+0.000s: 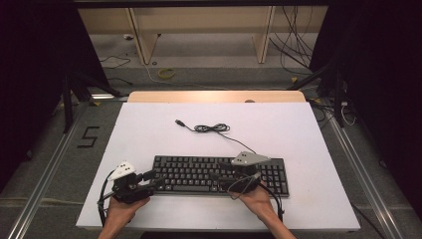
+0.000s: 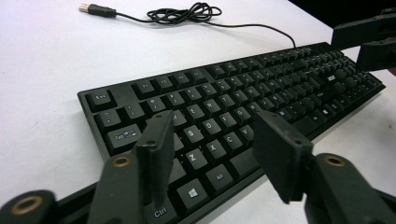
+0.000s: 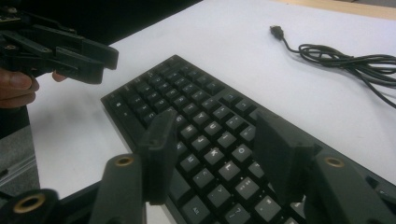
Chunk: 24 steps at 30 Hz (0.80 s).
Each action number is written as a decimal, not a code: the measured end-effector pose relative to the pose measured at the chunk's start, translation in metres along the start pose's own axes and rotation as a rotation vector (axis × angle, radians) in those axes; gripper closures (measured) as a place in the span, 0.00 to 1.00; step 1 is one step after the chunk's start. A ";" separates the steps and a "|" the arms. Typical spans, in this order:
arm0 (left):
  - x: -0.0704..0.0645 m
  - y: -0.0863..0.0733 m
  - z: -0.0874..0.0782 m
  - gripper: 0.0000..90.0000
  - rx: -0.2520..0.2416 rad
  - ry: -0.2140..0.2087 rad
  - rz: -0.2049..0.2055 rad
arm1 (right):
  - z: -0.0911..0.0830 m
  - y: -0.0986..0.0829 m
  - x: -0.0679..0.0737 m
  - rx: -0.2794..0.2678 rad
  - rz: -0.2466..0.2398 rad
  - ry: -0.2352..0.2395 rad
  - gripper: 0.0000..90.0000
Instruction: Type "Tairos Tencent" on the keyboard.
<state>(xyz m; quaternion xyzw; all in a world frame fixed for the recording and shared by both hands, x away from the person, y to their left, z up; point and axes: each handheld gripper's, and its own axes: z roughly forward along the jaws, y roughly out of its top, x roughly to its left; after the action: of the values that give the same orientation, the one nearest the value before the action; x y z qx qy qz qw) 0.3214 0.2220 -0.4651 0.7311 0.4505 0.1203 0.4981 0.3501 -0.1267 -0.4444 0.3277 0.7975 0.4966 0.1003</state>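
Keyboard (image 1: 219, 174): black, full-size, flat on the white counter (image 1: 149, 134), long side parallel to the near edge, lying in the near half and a little right of centre. Seen also in the left gripper view (image 2: 224, 102) and the right gripper view (image 3: 205, 130); keys upward, legends white.

Cable (image 1: 211, 128): thin, black, running from the keyboard's far edge toward the counter's middle, gathered into a loose coil, ending in a USB plug (image 1: 179, 122) that points toward the far left corner. Coil seen again in the left gripper view (image 2: 187, 11) and the right gripper view (image 3: 355, 60); plug lying flat on bare counter (image 2: 95, 8), apart from the keyboard.

Left gripper (image 1: 154, 179): held in a hand (image 1: 122, 206) near the near edge, at the keyboard's left end. Jaws released, spread apart, poised just above the near left corner of the keyboard over the Ctrl, Windows and Alt keys; nothing between them. Seen in the right gripper view as well (image 3: 100, 63).

Right gripper (image 1: 221, 179): held in a hand (image 1: 259, 199) at the near edge, over the right-centre part of the keyboard. Jaws released, spread apart above the letter keys, holding nothing; contact with the keys not determinable. Grey three-cornered plate (image 1: 249, 159) on top.
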 end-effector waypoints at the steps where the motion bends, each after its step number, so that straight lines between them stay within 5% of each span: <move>1: 0.000 0.000 0.000 0.56 0.002 -0.001 0.002 | 0.002 0.001 0.000 0.003 -0.001 0.003 0.58; 24: 0.007 -0.003 0.000 0.99 0.084 0.074 0.005 | 0.056 0.022 0.014 0.076 -0.024 0.067 0.95</move>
<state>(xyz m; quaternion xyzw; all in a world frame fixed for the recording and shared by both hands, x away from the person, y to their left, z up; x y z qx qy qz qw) 0.3236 0.2277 -0.4688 0.7476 0.4715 0.1296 0.4494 0.3755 -0.0709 -0.4501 0.3047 0.8226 0.4754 0.0671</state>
